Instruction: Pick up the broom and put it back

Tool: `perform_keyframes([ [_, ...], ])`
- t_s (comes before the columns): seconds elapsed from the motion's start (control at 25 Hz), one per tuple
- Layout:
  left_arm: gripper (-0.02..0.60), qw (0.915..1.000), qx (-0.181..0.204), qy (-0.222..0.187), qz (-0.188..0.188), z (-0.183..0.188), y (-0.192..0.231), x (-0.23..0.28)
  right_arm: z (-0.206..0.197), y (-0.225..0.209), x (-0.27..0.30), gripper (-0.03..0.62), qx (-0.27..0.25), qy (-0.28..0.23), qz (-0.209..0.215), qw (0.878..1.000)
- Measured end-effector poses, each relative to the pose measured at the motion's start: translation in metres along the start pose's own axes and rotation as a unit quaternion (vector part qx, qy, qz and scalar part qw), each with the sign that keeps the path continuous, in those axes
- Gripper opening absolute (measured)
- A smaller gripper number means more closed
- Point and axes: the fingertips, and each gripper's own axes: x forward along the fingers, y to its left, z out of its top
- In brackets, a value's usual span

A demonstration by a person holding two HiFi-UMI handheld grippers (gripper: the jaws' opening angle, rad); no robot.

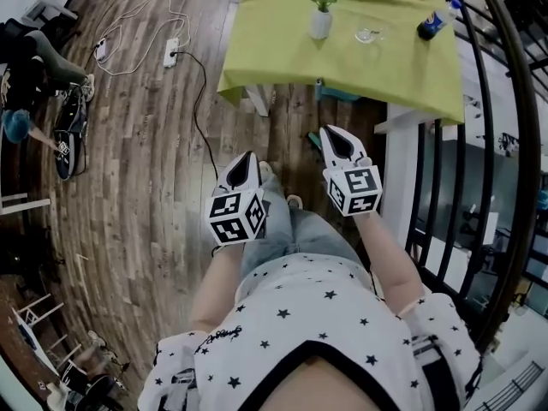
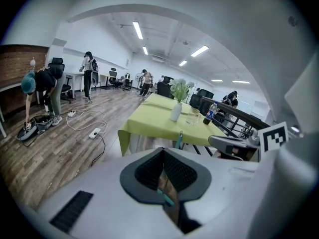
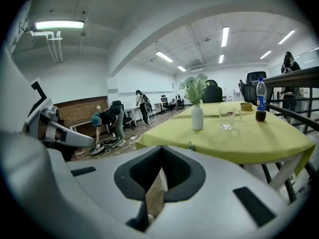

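Observation:
The broom shows as a slim teal handle [image 1: 318, 87] upright against the near edge of the green-clothed table [image 1: 282, 67]. Its top end [image 2: 180, 139] also pokes up in the left gripper view, and its small loop [image 3: 189, 145] in the right gripper view. A dark green part [image 1: 313, 140] sits low by the floor beside the right gripper. My left gripper [image 1: 247, 157] and right gripper [image 1: 330, 132] hang side by side over the wooden floor, short of the table. Both point towards the table, jaws shut and empty [image 2: 163, 150] [image 3: 162, 148].
On the table stand a white vase with a plant [image 1: 321, 20], a glass [image 1: 370, 34] and a bottle [image 1: 435, 22]. A black railing [image 1: 479, 144] runs along the right. Cables and a power strip [image 1: 171, 52] lie on the floor at left, near a bending person [image 1: 34, 58].

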Motion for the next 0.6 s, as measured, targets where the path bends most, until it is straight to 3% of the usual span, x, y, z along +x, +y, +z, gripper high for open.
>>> perform_keyframes([
  [0.36, 0.012, 0.9997, 0.005, 0.018, -0.016, -0.02, -0.005, 0.029, -0.03, -0.039, 0.041, -0.005, -0.006, 0.013, -0.035, 0.999],
  [0.6, 0.011, 0.9995, -0.001, 0.029, -0.014, -0.029, 0.005, 0.043, -0.053, -0.056, 0.07, 0.051, -0.003, 0.032, -0.047, 0.998],
])
